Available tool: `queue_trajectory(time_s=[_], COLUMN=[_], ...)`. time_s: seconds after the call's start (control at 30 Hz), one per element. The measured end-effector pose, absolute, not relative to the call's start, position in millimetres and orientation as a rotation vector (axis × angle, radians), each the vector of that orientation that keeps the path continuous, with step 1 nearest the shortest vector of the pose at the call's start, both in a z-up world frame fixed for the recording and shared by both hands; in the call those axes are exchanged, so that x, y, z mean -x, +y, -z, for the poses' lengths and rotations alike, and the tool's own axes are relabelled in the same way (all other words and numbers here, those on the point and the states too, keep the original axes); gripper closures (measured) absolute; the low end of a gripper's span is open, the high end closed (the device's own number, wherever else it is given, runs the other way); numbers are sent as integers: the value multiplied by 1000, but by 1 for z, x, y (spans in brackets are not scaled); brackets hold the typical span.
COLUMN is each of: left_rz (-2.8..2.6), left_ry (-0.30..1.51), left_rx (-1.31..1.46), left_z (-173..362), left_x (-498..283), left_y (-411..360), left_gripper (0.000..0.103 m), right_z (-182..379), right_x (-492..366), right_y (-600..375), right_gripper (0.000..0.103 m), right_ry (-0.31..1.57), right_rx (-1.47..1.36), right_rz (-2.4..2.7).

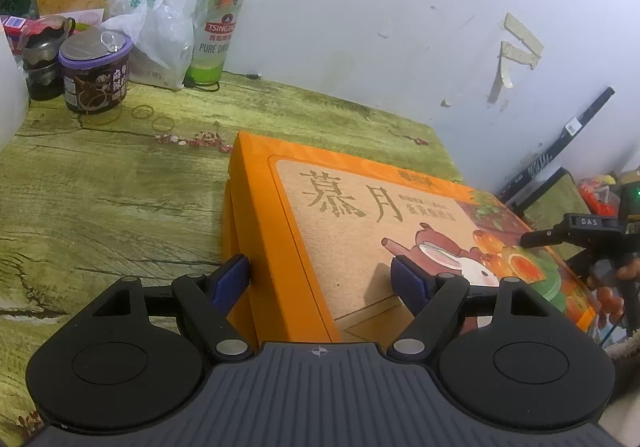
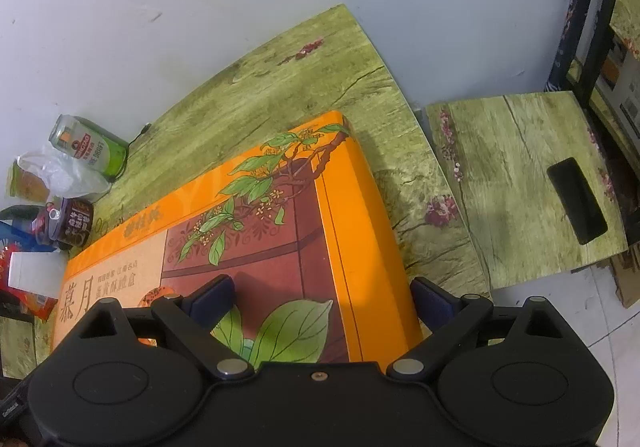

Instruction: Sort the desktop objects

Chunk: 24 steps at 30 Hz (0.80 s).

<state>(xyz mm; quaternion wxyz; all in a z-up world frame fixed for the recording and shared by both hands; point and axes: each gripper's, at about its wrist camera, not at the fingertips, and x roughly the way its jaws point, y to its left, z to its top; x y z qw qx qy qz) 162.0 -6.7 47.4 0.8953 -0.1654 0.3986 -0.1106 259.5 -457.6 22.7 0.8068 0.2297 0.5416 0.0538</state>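
A big orange gift box [image 1: 360, 231] [image 2: 248, 231] lies on the green wood-print table [image 1: 100, 187] [image 2: 288, 87]. My left gripper [image 1: 320, 281] straddles the box's near-left top edge. One blue pad [image 1: 230, 281] presses the side wall and the other pad [image 1: 412, 285] rests on the printed lid. My right gripper [image 2: 320, 297] straddles the near-right top edge, with one pad [image 2: 212, 297] on the lid and the other pad [image 2: 430, 301] against the right side wall. The right tool's black body [image 1: 588, 225] shows at the box's far side in the left wrist view.
At the back left by the white wall stand a green beer can [image 1: 216, 31] [image 2: 90, 151], a plastic bag [image 1: 156, 35], a purple-lidded tin [image 1: 94, 75] and a dark jar [image 1: 42, 55]. Rubber bands [image 1: 154, 117] lie nearby. A stool with a slot [image 2: 520, 187] stands right of the table.
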Motion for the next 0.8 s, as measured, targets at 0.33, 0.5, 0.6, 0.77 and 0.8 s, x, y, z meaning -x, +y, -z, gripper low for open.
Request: queue_trajectory(time_s=[0.33,0.5,0.6,0.77,0.8], left_rz=[221,215,211,205,204], left_ry=[837,842,847,864,867], left_rx=[366,374,377,395,398], left_z=[-44,-43,-41,-37,-36], left_x=[-159,-158,-158,-158,-158], left_y=[-6,-7,-7,-5,-4], left_gripper=[25,26,26,26,26], right_z=[-25,-25,-24,-22,-22], right_x=[-264,-265,-265,-266,-266], right_y=[-454,-454,-454,-453,-453], right_gripper=[8,8,8,8,8], right_ry=[1159,1164,1168,1173,1172], right_rx=[-459,-451,-449,-445,-444], right_rz=[-122,-128,-131,-134,-134])
